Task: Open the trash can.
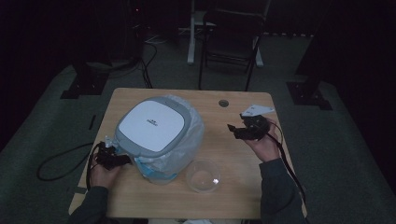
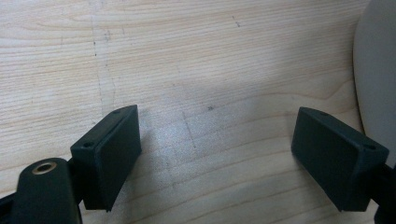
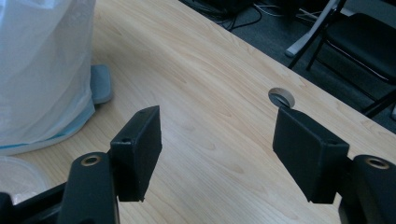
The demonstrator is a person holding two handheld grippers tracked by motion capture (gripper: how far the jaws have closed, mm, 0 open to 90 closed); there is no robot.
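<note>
The bagged bin (image 1: 159, 135) is set just right of the left gripper (image 1: 122, 160); the bowl (image 1: 202, 175) lies between it and the right gripper (image 1: 233, 130).

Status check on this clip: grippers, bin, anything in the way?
Left gripper open, beside the bin. Right gripper open, empty, over bare table. Bin lying bagged. Clear bowl nearby.

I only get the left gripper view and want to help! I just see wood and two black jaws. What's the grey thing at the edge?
Observer: A grey-and-white bin lying tipped on the table, with a plastic bag around it.
Operator: Is there anything else on the table?
Observer: A clear bowl sits near the bag, toward the person.
Operator: Where's the other gripper?
Observer: The right gripper is off to the bin's right, jaws open with nothing between them.
</note>
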